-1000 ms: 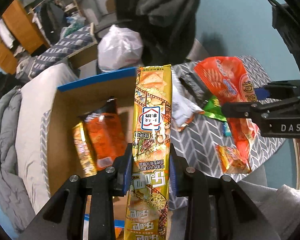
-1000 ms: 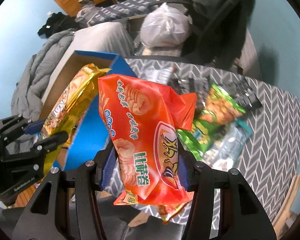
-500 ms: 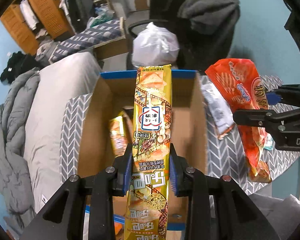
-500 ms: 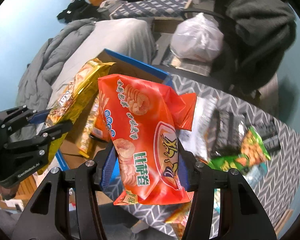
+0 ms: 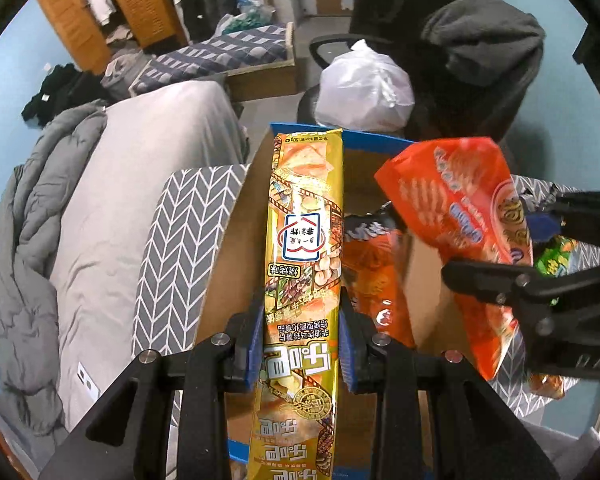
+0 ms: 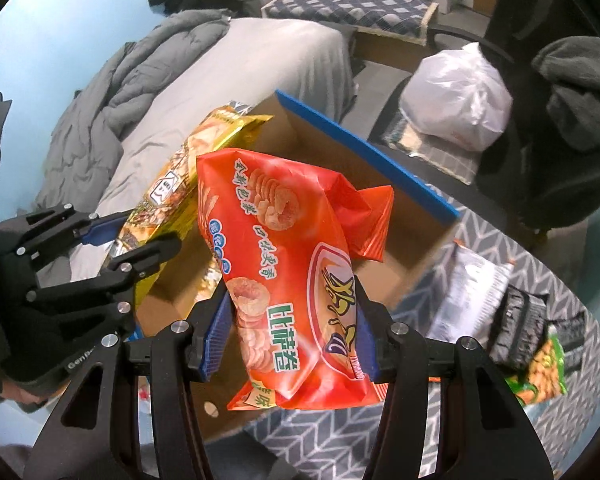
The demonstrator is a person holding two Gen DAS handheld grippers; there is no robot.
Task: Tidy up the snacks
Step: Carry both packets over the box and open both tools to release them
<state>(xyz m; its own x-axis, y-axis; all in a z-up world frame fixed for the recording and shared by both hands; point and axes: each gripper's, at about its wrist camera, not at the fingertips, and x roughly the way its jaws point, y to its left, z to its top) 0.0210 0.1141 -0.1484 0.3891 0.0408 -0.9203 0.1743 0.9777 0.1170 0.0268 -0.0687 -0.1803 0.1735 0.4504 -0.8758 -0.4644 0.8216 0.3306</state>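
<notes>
The left gripper [image 5: 300, 344] is clamping its blue pads tight against the sides of a long, narrow gold foil snack packet [image 5: 306, 240], which is sticking straight out ahead of the fingers and also trailing back beneath them. Directly below and beyond that packet, an open brown cardboard box with blue-edged flaps [image 5: 380, 142] is sitting on a grey-and-white herringbone tablecloth [image 5: 180, 240], with an orange-and-black snack bag [image 5: 376, 272] lying inside it just to the right of the left gripper's fingers. The right gripper [image 6: 288, 340] is standing partly open around a puffy orange plastic bag of ring-shaped crisps [image 6: 292, 264], its pads pressing both sides of the bag, which is hanging over the near edge of the same box. To the right of that gripper, a white packet [image 6: 472, 292], a black packet [image 6: 520, 324] and a green packet [image 6: 544, 368] are lying loose on the cloth.
</notes>
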